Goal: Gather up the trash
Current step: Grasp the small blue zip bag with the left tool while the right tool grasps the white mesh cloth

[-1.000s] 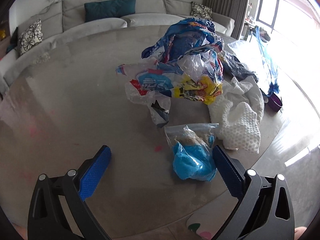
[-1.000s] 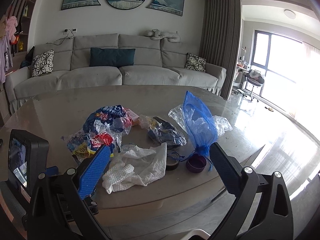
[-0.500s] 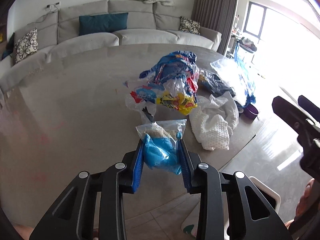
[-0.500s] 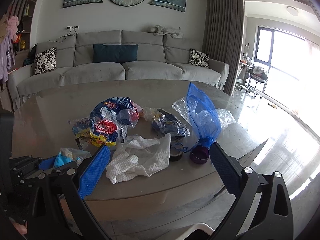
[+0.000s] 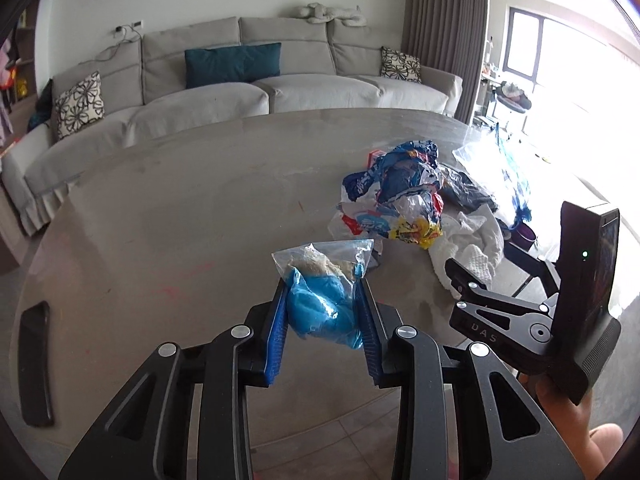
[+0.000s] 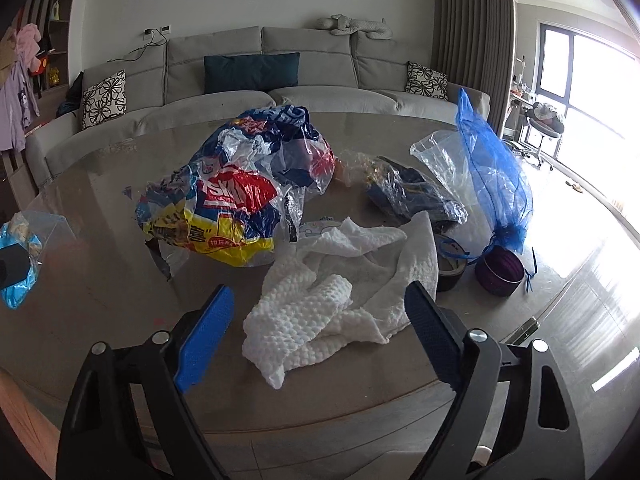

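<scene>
- Clamped between the blue pads of the left tool (image 5: 322,314) is a clear zip bag (image 5: 325,280) with a blue crumpled lump inside; it is seen at lower centre of the left wrist view, lifted off the desk (image 5: 180,216).
- The same bag is seen at the far left edge of the right wrist view (image 6: 18,256).
- The right tool (image 6: 320,332) is held wide apart, with nothing between its pads, at the bottom of its frame.
- Just beyond it, at centre, a white textured towel (image 6: 320,304) is spread on the desk.
- A crumpled printed wrapper (image 6: 240,188) is seen in the middle of the frame, touching the towel's upper left edge.
- At the right, a blue mesh bag (image 6: 496,176) is seen upright above a small purple cup (image 6: 500,272).
</scene>
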`<state>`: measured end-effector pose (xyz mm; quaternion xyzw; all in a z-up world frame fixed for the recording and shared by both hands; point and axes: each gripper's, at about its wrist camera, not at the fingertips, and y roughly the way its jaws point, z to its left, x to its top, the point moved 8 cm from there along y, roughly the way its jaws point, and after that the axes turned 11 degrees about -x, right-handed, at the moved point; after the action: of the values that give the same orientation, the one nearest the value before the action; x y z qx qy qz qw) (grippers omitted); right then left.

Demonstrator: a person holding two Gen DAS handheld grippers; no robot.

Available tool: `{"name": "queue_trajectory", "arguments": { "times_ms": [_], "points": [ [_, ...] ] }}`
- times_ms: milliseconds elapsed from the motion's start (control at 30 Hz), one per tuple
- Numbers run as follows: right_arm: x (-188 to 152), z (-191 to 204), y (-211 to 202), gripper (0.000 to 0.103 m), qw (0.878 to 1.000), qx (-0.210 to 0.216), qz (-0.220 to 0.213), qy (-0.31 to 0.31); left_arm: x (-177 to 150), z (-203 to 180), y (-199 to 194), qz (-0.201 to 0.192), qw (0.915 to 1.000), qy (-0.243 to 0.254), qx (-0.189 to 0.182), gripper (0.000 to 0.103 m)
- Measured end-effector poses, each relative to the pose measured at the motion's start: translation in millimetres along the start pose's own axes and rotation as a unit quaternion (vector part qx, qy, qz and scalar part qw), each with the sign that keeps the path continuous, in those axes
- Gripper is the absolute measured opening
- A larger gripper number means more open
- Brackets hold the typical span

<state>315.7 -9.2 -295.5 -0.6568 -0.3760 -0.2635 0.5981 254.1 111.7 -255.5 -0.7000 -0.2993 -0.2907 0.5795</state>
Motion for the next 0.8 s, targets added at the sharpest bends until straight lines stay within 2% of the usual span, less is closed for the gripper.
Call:
{"name": "queue_trajectory", "arguments": {
  "times_ms": [67, 233, 267, 300, 367, 400, 433, 567, 800],
  "points": [
    [-11, 4, 11, 0.055, 1.0, 0.007, 0.029, -0.001, -1, 1, -2, -0.001, 1.0, 0.0, -0.004, 0.032],
    [-13, 4, 4, 0.053, 1.0, 0.012, 0.027, -0.003, -4, -1, -3, -0.003, 1.0, 0.005, -0.008, 0.032],
    [-13, 5, 4, 0.043, 0.999, 0.02, 0.028, -0.003, -5, -2, -3, -0.002, 0.9999, 0.004, -0.01, 0.032],
    [-13, 5, 2, 0.026, 0.999, 0.028, 0.03, -0.004, -5, -3, -3, -0.001, 0.9999, 0.001, -0.013, 0.032],
    [-13, 5, 2, 0.012, 0.998, 0.038, 0.042, -0.006, -6, -4, -5, -0.002, 0.9999, -0.004, -0.016, 0.032],
    [-12, 4, -1, 0.011, 0.998, 0.045, 0.048, -0.001, -6, -4, -7, -0.002, 0.9998, -0.004, -0.017, 0.032],
    [-4, 3, -11, 0.011, 0.999, 0.04, 0.035, 0.003, -5, -5, -10, -0.004, 0.9998, -0.003, -0.017, 0.032],
    [39, -17, -91, 0.011, 0.998, 0.019, -0.059, -0.001, 2, -8, -25, -0.023, 0.9996, 0.013, -0.008, 0.032],
    [79, -54, -176, 0.011, 0.993, 0.01, -0.12, 0.004, 13, -36, -48, -0.039, 0.9982, 0.016, -0.042, 0.032]
  ]
}}
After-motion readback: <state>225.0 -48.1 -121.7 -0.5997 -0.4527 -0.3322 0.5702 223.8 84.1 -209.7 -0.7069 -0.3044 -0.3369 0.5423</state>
